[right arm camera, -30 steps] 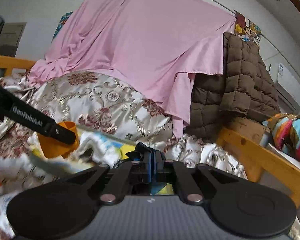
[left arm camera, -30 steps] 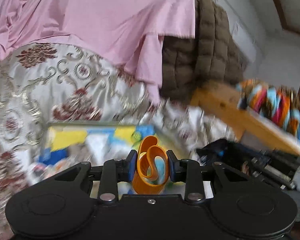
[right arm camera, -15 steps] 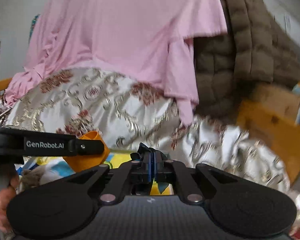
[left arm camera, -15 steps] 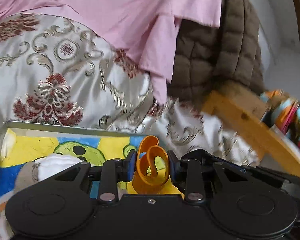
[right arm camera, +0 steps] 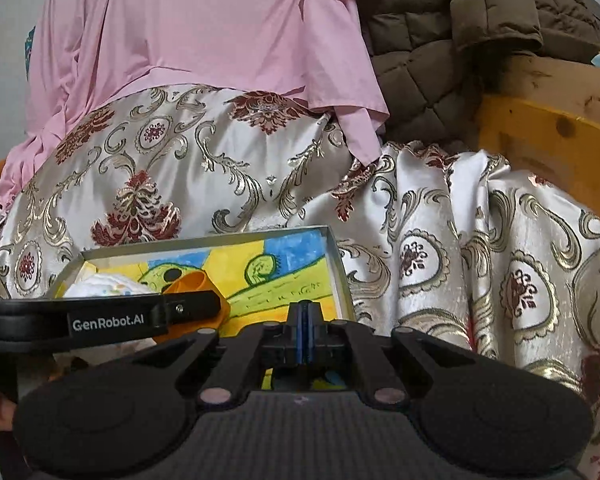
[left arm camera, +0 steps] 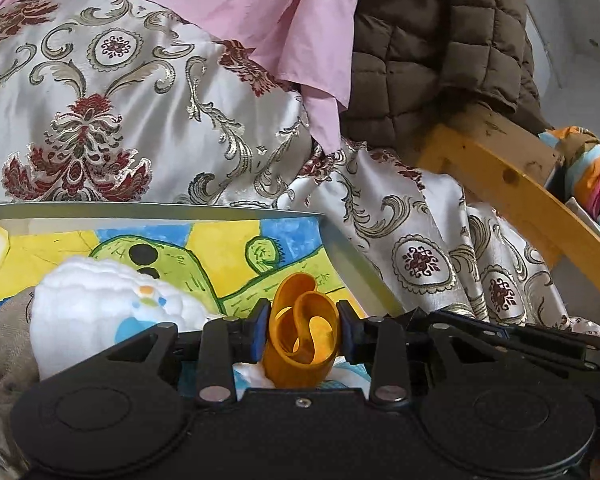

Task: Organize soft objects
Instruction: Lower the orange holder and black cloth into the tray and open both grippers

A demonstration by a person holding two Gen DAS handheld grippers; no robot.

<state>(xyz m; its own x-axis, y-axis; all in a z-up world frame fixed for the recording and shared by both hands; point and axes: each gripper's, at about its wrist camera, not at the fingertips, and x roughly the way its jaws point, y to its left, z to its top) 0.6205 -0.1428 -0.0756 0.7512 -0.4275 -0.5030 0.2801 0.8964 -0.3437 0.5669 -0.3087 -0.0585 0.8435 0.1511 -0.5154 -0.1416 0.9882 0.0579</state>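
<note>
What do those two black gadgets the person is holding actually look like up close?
Both grippers, left and right, are matte black plastic with two round discs at the base, jointed link bars with silver rivets, and blue-padded fingers. The left one's side reads "GenRobot.AI" in white. No cables or sleeves show.

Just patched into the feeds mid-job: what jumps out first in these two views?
The orange curled soft piece pinched in the left gripper, held over the tray with the bright yellow, blue and green cartoon lining. In that tray, at its left, lies a white fluffy bundle. Behind, a pink sheet drapes over the silver and red brocade quilt; the right gripper is shut and empty.
</note>
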